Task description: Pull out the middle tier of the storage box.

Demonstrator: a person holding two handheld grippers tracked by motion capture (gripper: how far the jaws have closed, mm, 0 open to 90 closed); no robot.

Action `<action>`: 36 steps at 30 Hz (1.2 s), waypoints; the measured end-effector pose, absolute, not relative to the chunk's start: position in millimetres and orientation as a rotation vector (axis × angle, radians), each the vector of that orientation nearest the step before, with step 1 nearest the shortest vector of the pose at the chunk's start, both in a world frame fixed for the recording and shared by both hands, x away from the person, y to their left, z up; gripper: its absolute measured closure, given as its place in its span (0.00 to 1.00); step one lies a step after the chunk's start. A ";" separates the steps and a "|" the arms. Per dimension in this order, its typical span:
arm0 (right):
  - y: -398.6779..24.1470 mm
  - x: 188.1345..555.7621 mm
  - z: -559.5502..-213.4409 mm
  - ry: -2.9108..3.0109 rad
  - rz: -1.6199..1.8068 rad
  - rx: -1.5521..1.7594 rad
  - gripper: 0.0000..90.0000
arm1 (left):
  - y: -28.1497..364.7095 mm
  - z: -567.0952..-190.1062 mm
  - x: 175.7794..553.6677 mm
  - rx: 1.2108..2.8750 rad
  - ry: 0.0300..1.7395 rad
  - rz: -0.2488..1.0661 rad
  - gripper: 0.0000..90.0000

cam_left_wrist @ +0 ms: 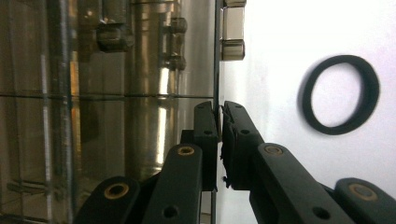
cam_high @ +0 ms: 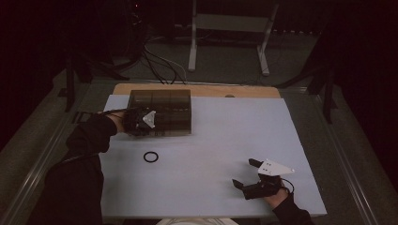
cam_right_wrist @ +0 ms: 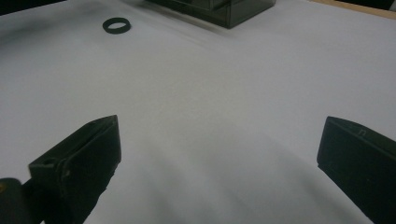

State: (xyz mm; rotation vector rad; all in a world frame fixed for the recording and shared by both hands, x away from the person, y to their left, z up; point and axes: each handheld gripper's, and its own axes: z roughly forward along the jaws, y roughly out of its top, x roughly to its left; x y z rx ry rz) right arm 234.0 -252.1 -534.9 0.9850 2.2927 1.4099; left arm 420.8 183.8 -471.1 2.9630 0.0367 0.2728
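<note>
Tongs nearest the person come first: the right gripper (cam_high: 247, 174) rests low on the white table (cam_high: 225, 140) with its jaws spread wide and nothing between them, so it adds little danger unless it swings across the surface. Farther in lies the black ring (cam_high: 150, 157), loose and flat on the sheet, well apart from both tools; a careless sweep of either forearm could send it sliding. Beyond that, the left gripper (cam_left_wrist: 219, 122) is pinched narrow on the thin front edge of the smoked clear box (cam_high: 160, 112), which stands at the table's far left. My worry sits there: the hold covers only a sliver of slick wall, so a pull may let the pads slip off, or drag the whole box instead of swinging its lid on the hinges (cam_left_wrist: 232, 32).
</note>
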 end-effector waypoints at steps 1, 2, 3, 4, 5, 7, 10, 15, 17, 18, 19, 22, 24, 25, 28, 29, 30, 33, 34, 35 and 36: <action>-252.1 233.9 -534.8 2.292 1.410 0.985 0.00 | 183.8 -470.9 420.1 2.967 0.039 0.271 0.96; -252.1 233.9 -534.8 2.292 1.410 0.985 0.00 | 183.9 -470.7 419.0 2.972 0.036 0.278 0.96; -252.1 233.8 -534.7 2.292 1.410 0.983 0.00 | 184.5 -470.2 417.6 2.968 0.047 0.278 0.96; -252.0 233.8 -534.7 2.292 1.410 0.983 0.00 | 184.5 -470.2 417.6 2.968 0.047 0.278 0.96; -252.0 233.8 -534.7 2.292 1.410 0.983 0.00 | 184.5 -470.1 416.8 2.968 0.052 0.273 0.96; -251.8 233.8 -534.8 2.293 1.409 0.982 0.00 | 184.5 -470.5 414.8 2.966 0.053 0.271 0.96; -251.8 233.7 -534.7 2.292 1.409 0.979 0.00 | 184.4 -470.9 411.3 2.962 0.057 0.254 0.97; -251.8 233.7 -534.6 2.292 1.409 0.978 0.00 | 183.9 -471.1 406.5 2.963 0.040 0.254 0.97; -251.6 233.6 -534.6 2.292 1.408 0.976 0.00 | 184.1 -471.1 405.5 2.964 0.046 0.251 0.97; -251.5 233.5 -534.5 2.292 1.407 0.975 0.00 | 184.3 -471.0 404.7 2.964 0.037 0.248 0.97; -251.5 233.4 -534.5 2.293 1.407 0.976 0.00 | 184.5 -471.5 403.7 2.960 0.045 0.251 0.97; -251.5 233.5 -534.5 2.292 1.407 0.976 0.00 | 184.5 -472.5 400.7 2.964 0.037 0.243 0.98; -251.3 233.4 -534.4 2.292 1.406 0.975 0.00 | 184.9 -472.1 399.7 2.965 0.032 0.238 0.98; -251.2 233.4 -534.4 2.293 1.406 0.975 0.00 | 185.1 -472.2 399.1 2.967 0.033 0.237 0.98; -251.1 233.2 -534.3 2.293 1.405 0.975 0.00 | 185.0 -471.9 397.3 2.972 0.023 0.231 0.98; -251.1 233.2 -534.3 2.293 1.405 0.975 0.00 | 184.9 -472.0 396.7 2.973 0.021 0.232 0.98; -251.1 233.2 -534.4 2.293 1.405 0.975 0.00 | 184.8 -471.8 396.2 2.973 0.020 0.224 0.98; -251.0 233.2 -534.4 2.294 1.405 0.974 0.00 | 184.8 -471.6 394.6 2.975 0.017 0.224 0.98; -250.9 233.2 -534.4 2.295 1.405 0.973 0.00 | 185.0 -471.7 394.1 2.975 0.018 0.222 0.98; -250.9 233.2 -534.4 2.295 1.405 0.973 0.00 | 185.2 -471.9 393.7 2.976 0.017 0.221 0.98; -250.9 233.2 -534.4 2.295 1.405 0.974 0.00 | 185.8 -472.2 393.7 2.977 0.017 0.215 0.98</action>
